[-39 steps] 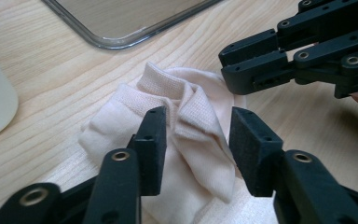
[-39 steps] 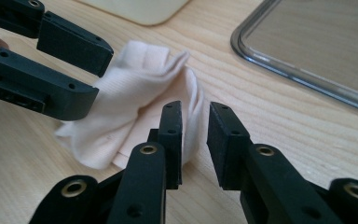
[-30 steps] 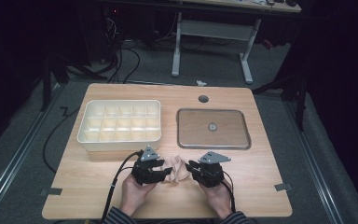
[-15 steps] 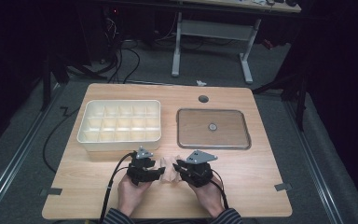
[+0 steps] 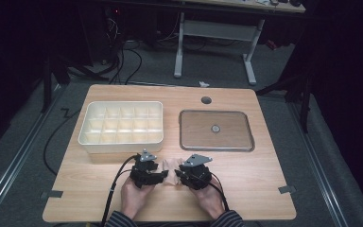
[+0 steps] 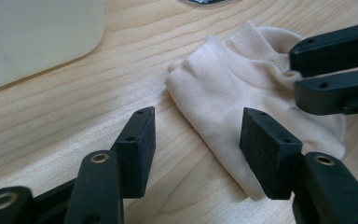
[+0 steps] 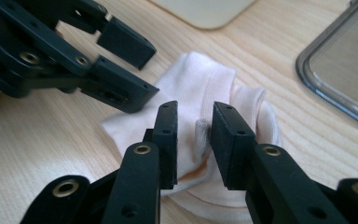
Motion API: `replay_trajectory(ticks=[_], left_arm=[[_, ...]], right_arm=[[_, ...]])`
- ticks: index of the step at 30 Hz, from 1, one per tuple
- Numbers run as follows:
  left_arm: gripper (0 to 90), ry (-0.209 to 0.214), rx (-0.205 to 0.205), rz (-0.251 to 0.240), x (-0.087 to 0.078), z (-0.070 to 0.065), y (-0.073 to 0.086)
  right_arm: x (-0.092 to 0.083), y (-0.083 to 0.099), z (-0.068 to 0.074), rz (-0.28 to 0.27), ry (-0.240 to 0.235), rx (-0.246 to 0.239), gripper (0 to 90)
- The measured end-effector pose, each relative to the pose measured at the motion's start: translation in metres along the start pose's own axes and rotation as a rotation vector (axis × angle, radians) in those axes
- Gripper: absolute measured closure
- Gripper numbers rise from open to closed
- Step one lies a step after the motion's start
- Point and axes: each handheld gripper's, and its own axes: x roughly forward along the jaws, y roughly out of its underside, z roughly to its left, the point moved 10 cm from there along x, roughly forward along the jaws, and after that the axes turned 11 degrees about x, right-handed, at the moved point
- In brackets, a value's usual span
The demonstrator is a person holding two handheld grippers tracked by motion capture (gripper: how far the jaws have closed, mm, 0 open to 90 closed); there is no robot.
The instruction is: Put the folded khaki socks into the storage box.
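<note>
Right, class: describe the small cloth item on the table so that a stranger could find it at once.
Start at the wooden table and go to its near edge, in front of the white compartment box. Between the person's two tongs lies a cream sock, crumpled, with a ribbed cuff. It is the one soft thing; the box and the metal tray are rigid.

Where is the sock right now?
In the high view, the cream sock lies on the table's near edge between the left gripper and right gripper, just below the compartment tray.

The sock (image 5: 171, 165) lies mostly hidden between the hand-held grippers.
</note>
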Motion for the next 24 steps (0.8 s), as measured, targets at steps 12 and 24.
replay_trajectory(ticks=[12, 24], left_arm=[[45.2, -0.03, 0.056, 0.023, 0.005, -0.004, 0.003], [43.7, -0.064, 0.138, 0.064, 0.005, -0.003, 0.005]], right_arm=[[-0.005, 0.001, -0.008, -0.042, 0.008, 0.019, 86.1], [-0.017, 0.0, -0.021, -0.088, 0.036, 0.044, 86.5]])
